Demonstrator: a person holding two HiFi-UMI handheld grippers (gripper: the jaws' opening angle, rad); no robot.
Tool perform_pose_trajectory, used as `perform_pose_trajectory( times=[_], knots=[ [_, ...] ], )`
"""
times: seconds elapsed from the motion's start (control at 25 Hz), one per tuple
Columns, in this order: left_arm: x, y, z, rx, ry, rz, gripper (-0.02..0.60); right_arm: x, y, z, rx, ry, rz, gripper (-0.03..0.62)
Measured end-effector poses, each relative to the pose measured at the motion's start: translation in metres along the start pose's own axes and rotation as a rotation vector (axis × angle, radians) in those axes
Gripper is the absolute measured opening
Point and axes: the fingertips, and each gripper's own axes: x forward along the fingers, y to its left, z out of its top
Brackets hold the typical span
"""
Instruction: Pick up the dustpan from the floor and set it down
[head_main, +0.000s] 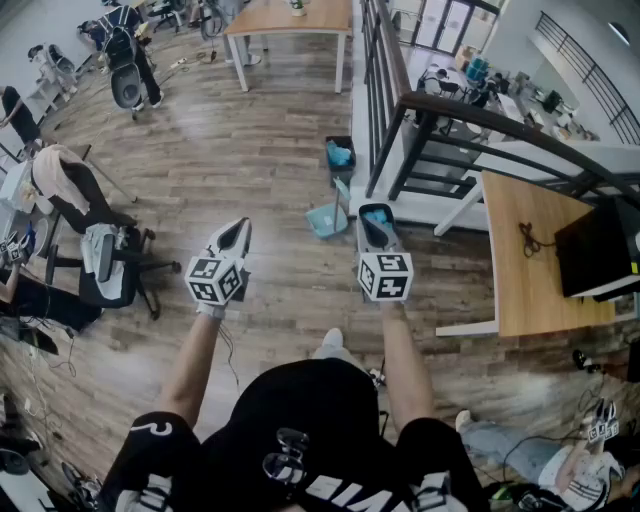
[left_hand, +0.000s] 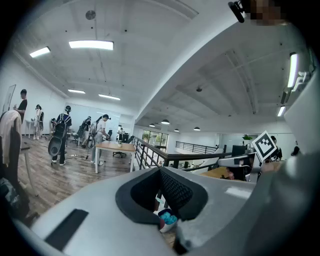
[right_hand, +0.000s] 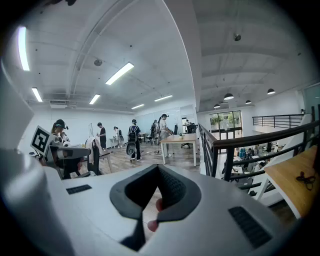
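A light blue dustpan (head_main: 326, 219) lies on the wood floor beside the foot of a black railing (head_main: 400, 110), its handle leaning upward. My left gripper (head_main: 238, 228) is held out over the floor well to the left of it, jaws shut and empty. My right gripper (head_main: 375, 214) hovers just right of the dustpan and above it, also shut with nothing in it. In the left gripper view the left gripper (left_hand: 161, 171) shows closed pads. The right gripper view shows the right gripper (right_hand: 159, 167) the same way. Neither touches the dustpan.
A small dark bin (head_main: 340, 156) with blue contents stands just beyond the dustpan. A wooden desk (head_main: 530, 255) with a monitor is at the right. An office chair (head_main: 105, 262) draped with clothes is at the left. A table (head_main: 290, 20) and several people are farther back.
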Motion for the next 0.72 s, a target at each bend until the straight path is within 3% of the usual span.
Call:
perform_pose_trajectory(
  times=[0.72],
  knots=[
    [0.097,-0.021,-0.007,-0.006,0.017,0.053,-0.002,0.054,-0.092,0.003,0.014,0.016,0.042,-0.008]
  ],
)
